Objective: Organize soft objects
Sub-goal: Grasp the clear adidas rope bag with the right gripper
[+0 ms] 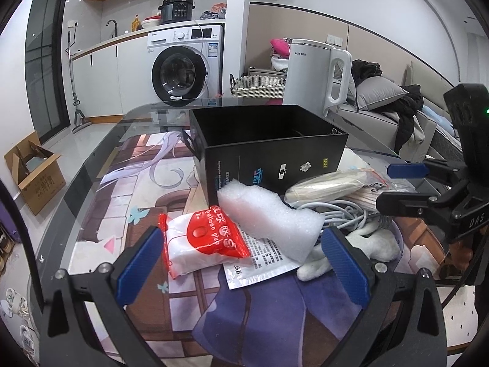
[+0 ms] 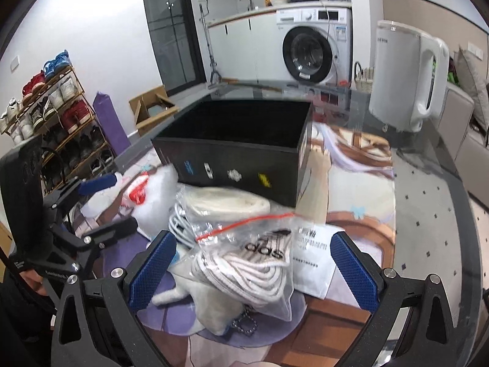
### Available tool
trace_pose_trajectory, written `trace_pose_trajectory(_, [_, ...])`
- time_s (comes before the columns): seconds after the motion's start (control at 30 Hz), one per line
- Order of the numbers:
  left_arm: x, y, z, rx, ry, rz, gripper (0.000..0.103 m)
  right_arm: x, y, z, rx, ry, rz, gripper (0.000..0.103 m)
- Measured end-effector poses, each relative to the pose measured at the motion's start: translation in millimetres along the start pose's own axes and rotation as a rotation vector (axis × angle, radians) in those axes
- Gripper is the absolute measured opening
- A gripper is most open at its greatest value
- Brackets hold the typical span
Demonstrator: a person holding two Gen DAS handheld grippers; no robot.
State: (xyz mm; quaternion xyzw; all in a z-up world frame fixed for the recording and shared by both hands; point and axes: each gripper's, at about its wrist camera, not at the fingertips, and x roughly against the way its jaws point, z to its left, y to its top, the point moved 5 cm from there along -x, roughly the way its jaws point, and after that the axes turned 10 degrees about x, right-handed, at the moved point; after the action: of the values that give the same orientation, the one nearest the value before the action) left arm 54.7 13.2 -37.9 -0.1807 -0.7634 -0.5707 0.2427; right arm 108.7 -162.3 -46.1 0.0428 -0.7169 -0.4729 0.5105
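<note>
Both tongs are hanging over a cluttered glass table (image 1: 91,159) with their blue-padded jaws spread wide and nothing between them. Ahead of the left gripper (image 1: 244,263), a white foam block (image 1: 269,214) is lying tilted, rough and bubbly on its surface, its far end leaning against the front wall of an open black box (image 1: 269,150) and its near end resting on a printed white packet (image 1: 259,263). Just left of the foam, a red-and-white balloon glue bag (image 1: 201,244) is sitting crumpled between the left tongs' pads. Directly ahead of the right gripper (image 2: 253,269), a clear zip bag (image 2: 253,263) holding coiled white rope is lying on top of a white fluffy piece (image 2: 211,309), with a grey cable (image 2: 180,223) and a pale wrapped roll (image 2: 226,205) lying beyond it, near the box. A white kettle (image 2: 403,76) is standing far off to the right.
</note>
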Motion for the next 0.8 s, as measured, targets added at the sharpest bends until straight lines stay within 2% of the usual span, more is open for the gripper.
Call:
trace_pose_trajectory(0.2, [-1,-2,-3,-0.013,-0.002,0.004,0.103,-2,-1,0,-0.015,0.009,0.018,0.102])
trace_pose_trajectory(0.27, [-1,-2,-3,-0.014,-0.003,0.004,0.103,-4,-3,1,-0.024,0.031,0.034,0.095])
trace_pose_trajectory(0.33, [-1,-2,-3,-0.014,-0.003,0.004,0.103,-6,-6,2,-0.028,0.067,0.054,0.08])
trace_pose_trajectory(0.43, [-1,-2,-4,-0.013,-0.002,0.004,0.103,-6,-10,3,-0.03,0.077,0.062,0.073])
trace_pose_trajectory(0.67, [0,-3,-5,-0.015,-0.004,0.006,0.103,-2,-11,4,-0.021,0.059,0.062,0.074])
trace_pose_trajectory(0.73, [0,-3,-5,-0.015,-0.004,0.006,0.103,-3,-10,4,-0.016,0.042,0.06,0.083])
trace_pose_trajectory(0.8, [1,-3,-6,-0.017,-0.004,0.007,0.103,-5,-10,4,-0.008,0.035,0.06,0.086])
